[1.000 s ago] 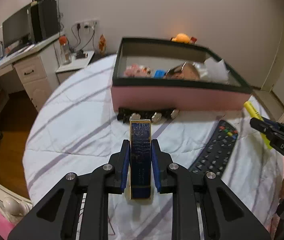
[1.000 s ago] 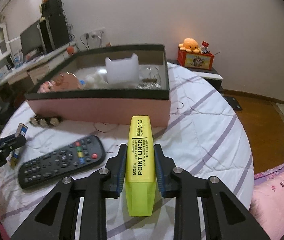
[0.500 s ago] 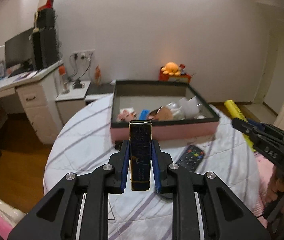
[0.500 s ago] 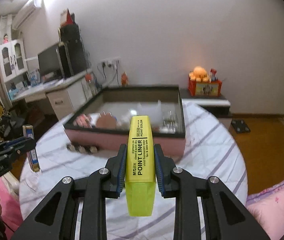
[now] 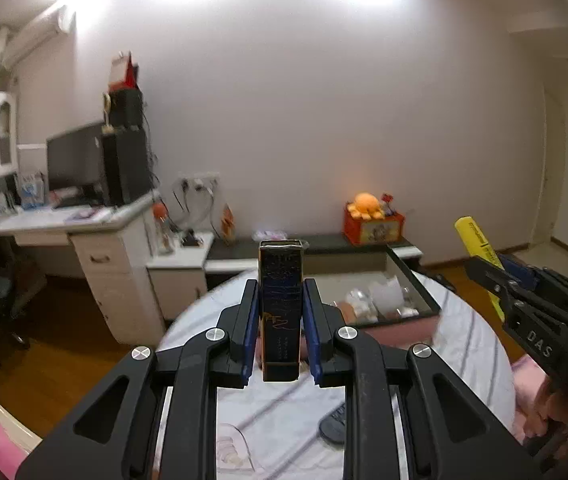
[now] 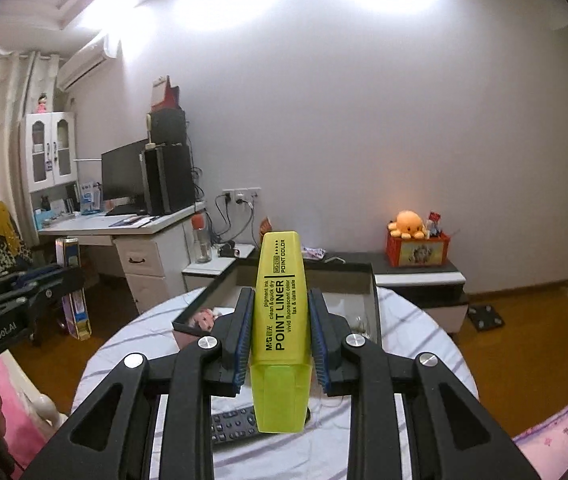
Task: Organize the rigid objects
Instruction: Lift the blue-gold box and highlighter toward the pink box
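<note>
While each claw clamps one item lifted clear, the left claw (image 5: 279, 336) grips a slim dark-blue rectangular box (image 5: 280, 308) and the right claw (image 6: 279, 336) a yellow plastic highlighter (image 6: 281, 320), likely bound for the pink-sided open box (image 6: 376, 300).

I see a round table (image 6: 424, 320) covered by a white cloth with purple stripes. A pink box with a black rim (image 5: 424, 294) sits toward its far edge. A black remote control (image 6: 231, 424) lies on the cloth near the table's near edge, largely hidden.
</note>
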`<act>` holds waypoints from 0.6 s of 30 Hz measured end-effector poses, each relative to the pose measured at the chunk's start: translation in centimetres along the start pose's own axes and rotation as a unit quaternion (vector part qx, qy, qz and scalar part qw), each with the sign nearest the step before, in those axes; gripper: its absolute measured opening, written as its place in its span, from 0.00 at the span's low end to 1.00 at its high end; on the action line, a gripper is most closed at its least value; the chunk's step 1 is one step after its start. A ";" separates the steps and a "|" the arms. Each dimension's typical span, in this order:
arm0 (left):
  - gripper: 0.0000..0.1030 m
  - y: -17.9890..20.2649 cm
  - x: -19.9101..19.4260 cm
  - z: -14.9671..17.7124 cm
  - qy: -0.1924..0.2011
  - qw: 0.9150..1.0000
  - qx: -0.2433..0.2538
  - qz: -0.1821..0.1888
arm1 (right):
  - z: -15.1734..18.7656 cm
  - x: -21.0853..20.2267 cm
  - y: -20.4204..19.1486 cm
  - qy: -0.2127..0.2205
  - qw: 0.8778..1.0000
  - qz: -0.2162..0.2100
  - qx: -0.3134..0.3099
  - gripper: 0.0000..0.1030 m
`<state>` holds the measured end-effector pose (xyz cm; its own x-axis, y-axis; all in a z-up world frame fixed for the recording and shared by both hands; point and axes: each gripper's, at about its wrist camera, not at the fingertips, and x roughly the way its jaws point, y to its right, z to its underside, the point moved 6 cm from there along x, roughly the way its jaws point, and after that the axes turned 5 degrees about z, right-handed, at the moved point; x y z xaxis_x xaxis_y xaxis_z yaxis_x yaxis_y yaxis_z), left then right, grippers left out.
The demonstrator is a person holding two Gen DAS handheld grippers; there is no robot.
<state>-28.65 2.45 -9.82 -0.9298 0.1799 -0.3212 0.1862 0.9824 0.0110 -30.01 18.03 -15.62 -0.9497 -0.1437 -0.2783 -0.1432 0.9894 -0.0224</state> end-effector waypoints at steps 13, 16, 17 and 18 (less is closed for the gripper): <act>0.20 1.3 4.0 -1.7 -0.010 0.999 0.029 0.023 | -1.8 2.1 -0.5 0.004 1.000 -0.025 -0.006 0.26; 0.20 1.5 6.3 -1.5 -0.028 0.999 0.027 0.025 | -1.7 3.6 -0.1 -0.004 1.000 -0.025 -0.009 0.26; 0.20 1.7 6.9 -1.5 -0.032 0.999 0.026 0.026 | -1.7 4.0 0.0 -0.007 1.000 -0.025 -0.011 0.26; 0.20 1.5 7.9 -1.5 -0.038 0.999 0.023 0.029 | -1.6 4.7 0.2 -0.013 0.999 -0.028 -0.011 0.26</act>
<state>-36.19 5.45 -10.95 -0.8907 0.2313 -0.3914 0.2559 0.9666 -0.0112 -34.96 17.53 -15.39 -0.9329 -0.1973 -0.3014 -0.2014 0.9793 -0.0176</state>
